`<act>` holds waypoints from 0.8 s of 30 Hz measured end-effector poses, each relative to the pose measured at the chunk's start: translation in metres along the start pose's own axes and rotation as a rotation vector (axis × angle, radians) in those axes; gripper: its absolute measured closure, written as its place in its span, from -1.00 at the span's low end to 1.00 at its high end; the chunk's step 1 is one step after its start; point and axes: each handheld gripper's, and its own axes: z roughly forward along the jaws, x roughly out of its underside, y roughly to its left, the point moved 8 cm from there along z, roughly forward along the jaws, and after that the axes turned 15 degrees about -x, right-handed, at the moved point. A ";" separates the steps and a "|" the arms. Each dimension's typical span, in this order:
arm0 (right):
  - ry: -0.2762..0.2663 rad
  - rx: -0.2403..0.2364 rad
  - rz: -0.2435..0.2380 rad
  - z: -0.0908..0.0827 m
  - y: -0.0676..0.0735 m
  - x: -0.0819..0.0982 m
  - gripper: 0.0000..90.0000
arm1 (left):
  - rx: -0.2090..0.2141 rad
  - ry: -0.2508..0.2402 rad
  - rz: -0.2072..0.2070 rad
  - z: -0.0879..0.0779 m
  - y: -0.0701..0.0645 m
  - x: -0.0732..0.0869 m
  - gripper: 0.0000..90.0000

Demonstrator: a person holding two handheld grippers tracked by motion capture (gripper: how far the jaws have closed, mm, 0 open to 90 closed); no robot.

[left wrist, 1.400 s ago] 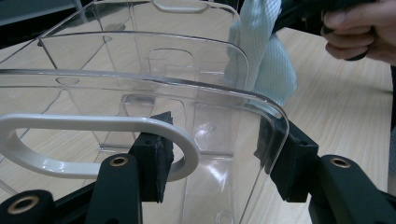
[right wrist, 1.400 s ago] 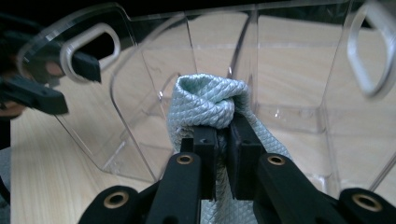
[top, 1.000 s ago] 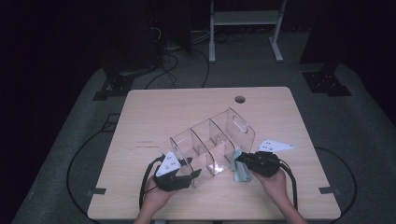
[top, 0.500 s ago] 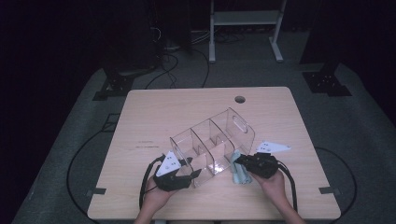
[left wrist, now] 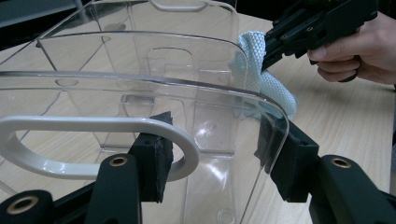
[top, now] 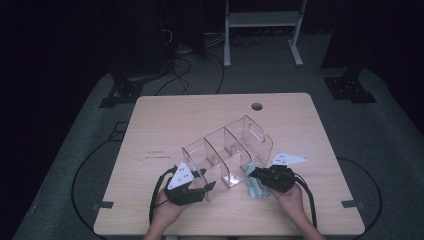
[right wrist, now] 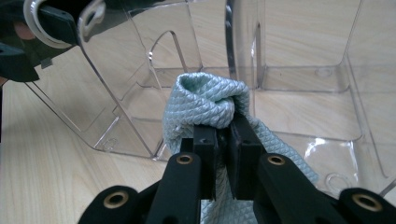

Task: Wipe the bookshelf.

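Pale-blue woven cloth (right wrist: 205, 105), bunched into a soft fold, is being pinched tight between the jaws of the right gripper (right wrist: 223, 140), which are standing almost fully together on it with the rest of the fabric trailing down beneath them onto the wooden table (top: 165, 120). Directly ahead of those jaws, and touching the bulge of the cloth, is lying the clear plastic divided organiser with cut-out handles at its ends (top: 227, 155); in the right gripper view its long side wall is standing squarely across the line of the jaws, so the coming wipe is turning on this one relation: the wall is in front of the cloth, and the organiser's long axis is running crosswise to the right gripper, away toward the left gripper (top: 192, 189) at the near end. That left gripper is clamping the near end wall of the organiser, one pad sitting inside through the white-rimmed handle slot (left wrist: 93, 144) and the other pressing on the outer corner edge, jaws partly apart around the plastic. From the left gripper the organiser is stretching straight away along its length, and the cloth (left wrist: 261, 70) is lying off beside the far right wall, with the right gripper (left wrist: 273, 51) just beyond it. Judging by this, the right hand is the nearer one to the side wall and is likely doing the rubbing, while the left is steadying the box.
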 end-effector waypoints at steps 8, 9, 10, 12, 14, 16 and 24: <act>-0.011 -0.001 -0.003 -0.003 -0.001 -0.002 0.84 | 0.004 0.001 0.003 0.000 0.000 0.000 0.02; -0.014 -0.005 0.010 -0.002 -0.002 -0.001 0.84 | 0.004 0.000 0.002 0.000 0.000 0.000 0.02; -0.012 0.001 0.002 -0.003 -0.001 -0.003 0.84 | 0.004 0.001 0.003 0.000 0.000 0.000 0.02; -0.027 0.005 -0.014 -0.005 0.002 -0.008 0.84 | 0.003 0.001 0.003 0.000 0.000 0.000 0.02; -0.040 0.005 -0.023 -0.008 0.004 -0.012 0.84 | 0.004 0.001 0.005 0.000 0.000 0.000 0.02; -0.032 0.005 -0.019 -0.007 0.003 -0.010 0.84 | 0.004 0.002 0.006 0.000 0.000 0.000 0.02; -0.033 0.004 -0.020 -0.005 0.003 -0.011 0.84 | 0.004 0.001 0.006 0.000 -0.001 0.000 0.02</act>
